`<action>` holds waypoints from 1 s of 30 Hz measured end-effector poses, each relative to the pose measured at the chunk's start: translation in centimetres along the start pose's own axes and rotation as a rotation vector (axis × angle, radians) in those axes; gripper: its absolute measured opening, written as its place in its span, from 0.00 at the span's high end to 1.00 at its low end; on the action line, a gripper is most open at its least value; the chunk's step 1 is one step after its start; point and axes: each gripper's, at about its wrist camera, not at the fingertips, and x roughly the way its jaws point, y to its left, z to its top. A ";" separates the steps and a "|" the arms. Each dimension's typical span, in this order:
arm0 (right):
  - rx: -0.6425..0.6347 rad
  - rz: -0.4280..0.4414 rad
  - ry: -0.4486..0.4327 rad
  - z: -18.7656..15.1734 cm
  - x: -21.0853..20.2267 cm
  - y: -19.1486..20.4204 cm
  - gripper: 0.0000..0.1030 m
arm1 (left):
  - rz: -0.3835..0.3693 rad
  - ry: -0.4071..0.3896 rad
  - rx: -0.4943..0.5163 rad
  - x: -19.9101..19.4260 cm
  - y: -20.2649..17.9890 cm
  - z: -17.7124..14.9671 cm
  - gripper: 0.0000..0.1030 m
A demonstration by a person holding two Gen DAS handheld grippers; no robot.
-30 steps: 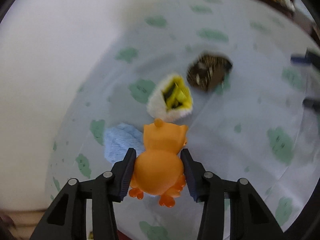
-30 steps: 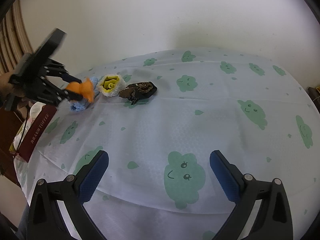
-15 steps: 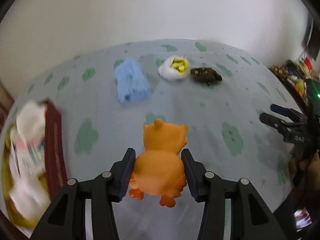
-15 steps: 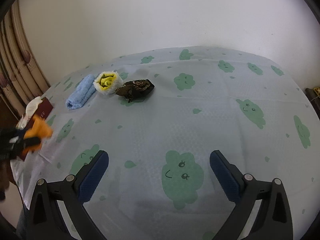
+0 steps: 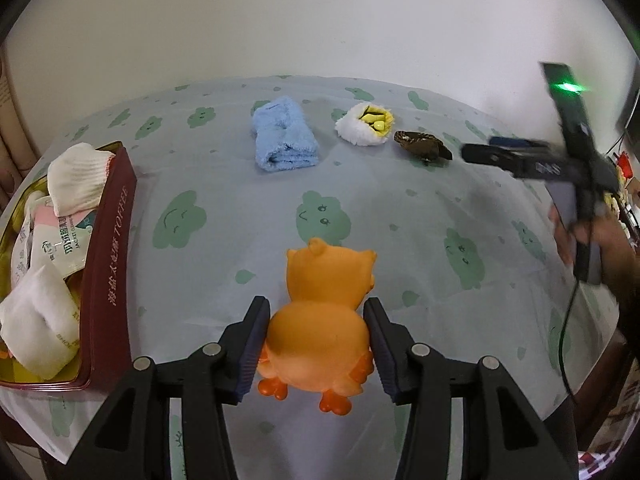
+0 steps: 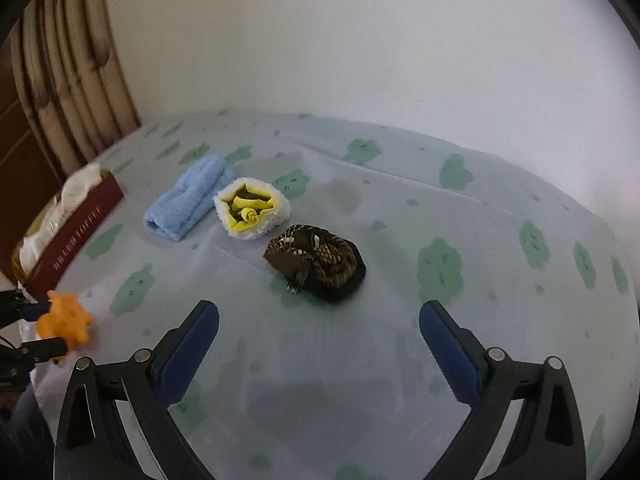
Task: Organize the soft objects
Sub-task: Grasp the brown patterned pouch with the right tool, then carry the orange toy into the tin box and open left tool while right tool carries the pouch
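My left gripper is shut on an orange rubber animal toy, held low over the cloth near the table's front edge, beside the maroon tin. A folded blue towel, a white fluffy pouch with yellow lining and a brown scale-patterned soft item lie in a row at the back. My right gripper hovers just short of the brown item. Its jaws are closing, with nothing between them. The towel, pouch and toy show there too.
A maroon tin holding white socks and packets stands at the table's left edge. The pale blue tablecloth with green cloud prints covers the table. A white wall runs behind. A person's hand holds the right gripper.
The left gripper carried the orange toy away from the row to the front near the tin, and rolled level. The right gripper moved in toward the brown item, its jaws narrowing slightly.
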 end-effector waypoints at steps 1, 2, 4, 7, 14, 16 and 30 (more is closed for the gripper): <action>-0.022 -0.002 0.014 0.3 0.6 0.2 0.11 | -0.002 0.007 0.007 0.1 0.0 -0.1 0.52; -0.049 -0.005 0.026 0.6 1.2 0.4 0.11 | -0.003 0.009 0.014 0.2 -0.1 -0.2 0.51; -0.091 0.001 0.043 1.2 2.0 0.8 0.14 | -0.003 0.002 0.019 0.1 -0.2 -0.4 0.51; -0.136 0.013 0.071 2.1 3.4 0.9 0.15 | -0.016 0.005 0.022 0.1 -0.2 -0.5 0.51; -0.113 0.111 0.181 4.0 6.8 -0.7 0.32 | -0.036 0.020 0.027 0.2 -0.4 -0.4 0.51; -0.110 0.105 0.198 3.8 7.0 -0.6 0.57 | -0.035 0.018 0.029 0.2 -0.5 -0.4 0.51; 0.117 0.127 -0.014 -5.8 -4.1 5.5 0.67 | -0.058 -0.044 0.018 -2.6 -1.3 -0.6 0.51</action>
